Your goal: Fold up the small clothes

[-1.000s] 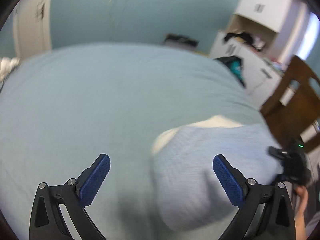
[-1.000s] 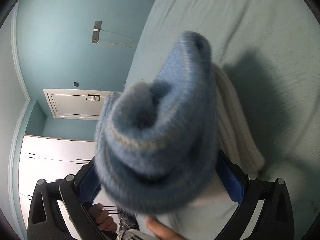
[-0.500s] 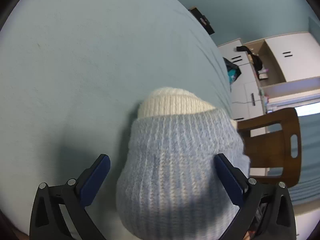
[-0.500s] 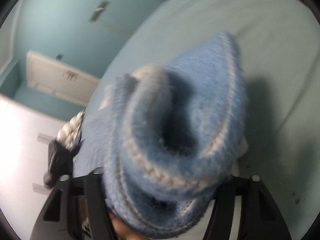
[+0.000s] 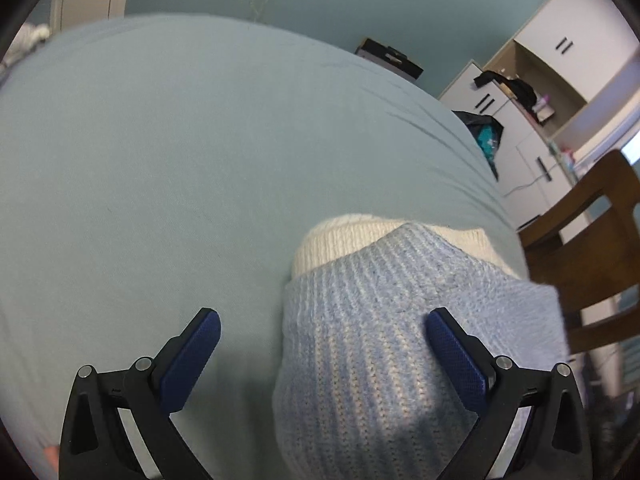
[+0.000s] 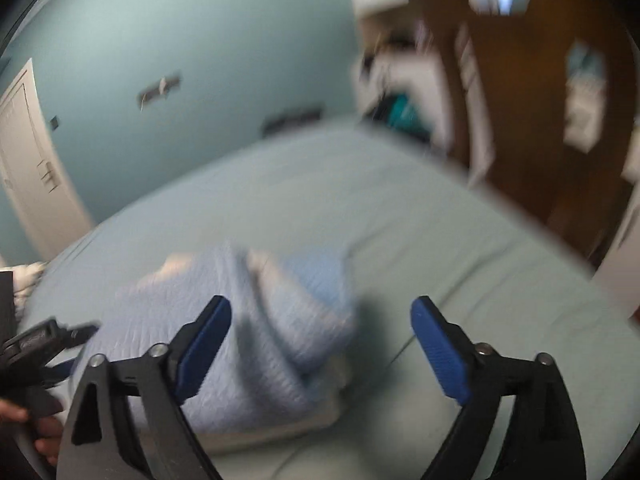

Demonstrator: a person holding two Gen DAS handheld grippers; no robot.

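Blue knit [image 5: 384,340] on cream knit [image 5: 340,236], btwn left tongs [image 5: 320,348], both tongs agape.

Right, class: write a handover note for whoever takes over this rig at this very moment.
Left gripper: open, holding nothing, low over the blue knit.
Right gripper: open and empty; its view is blurred.
Things: the blue knit lies on top of the cream knit, both on the bed sheet near the edge by the wooden chair. In the right wrist view a fold of the blue knit stands up bunched.
Done: both pieces stacked in one pile.
Left: probably flatten the bunched fold and square the pile; I cannot tell whether more clothes wait.
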